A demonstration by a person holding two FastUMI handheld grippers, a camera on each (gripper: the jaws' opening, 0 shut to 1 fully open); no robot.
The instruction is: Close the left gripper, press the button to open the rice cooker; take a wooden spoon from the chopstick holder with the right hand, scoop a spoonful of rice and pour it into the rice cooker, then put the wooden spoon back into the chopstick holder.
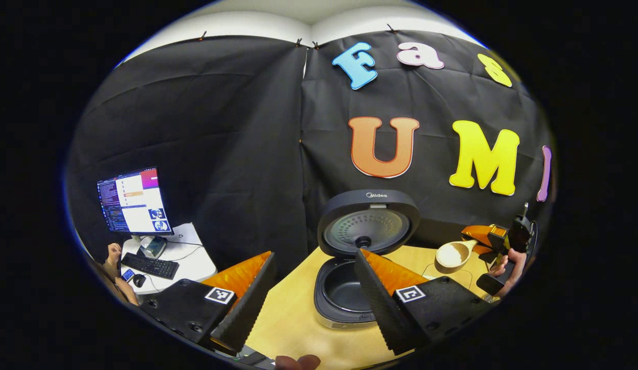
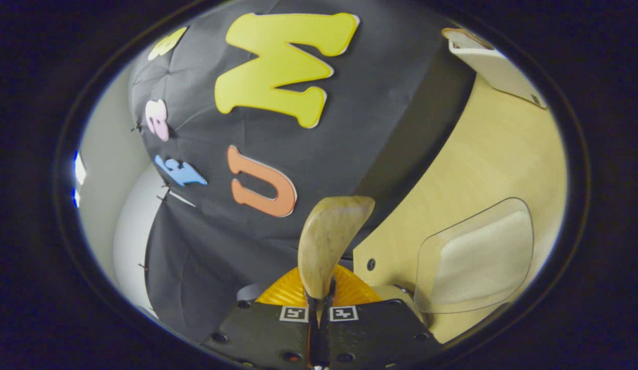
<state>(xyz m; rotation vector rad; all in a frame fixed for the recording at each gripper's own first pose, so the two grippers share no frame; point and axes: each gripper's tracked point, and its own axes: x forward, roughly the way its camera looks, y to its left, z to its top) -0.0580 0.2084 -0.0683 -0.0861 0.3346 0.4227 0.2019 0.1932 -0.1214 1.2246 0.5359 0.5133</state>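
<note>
Beside open rice cooker (image 1: 349,267), rice-filled wooden spoon (image 1: 452,255), monitor (image 1: 132,201) far left

Black hand-held gripper (image 1: 314,280) bodies with screws and square black-and-white markers

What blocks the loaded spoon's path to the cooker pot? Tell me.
Nothing visible does. The wooden spoon, loaded with rice, hangs over bare table beside the rice cooker, whose lid stands open. The left gripper sits nearer the camera.
</note>
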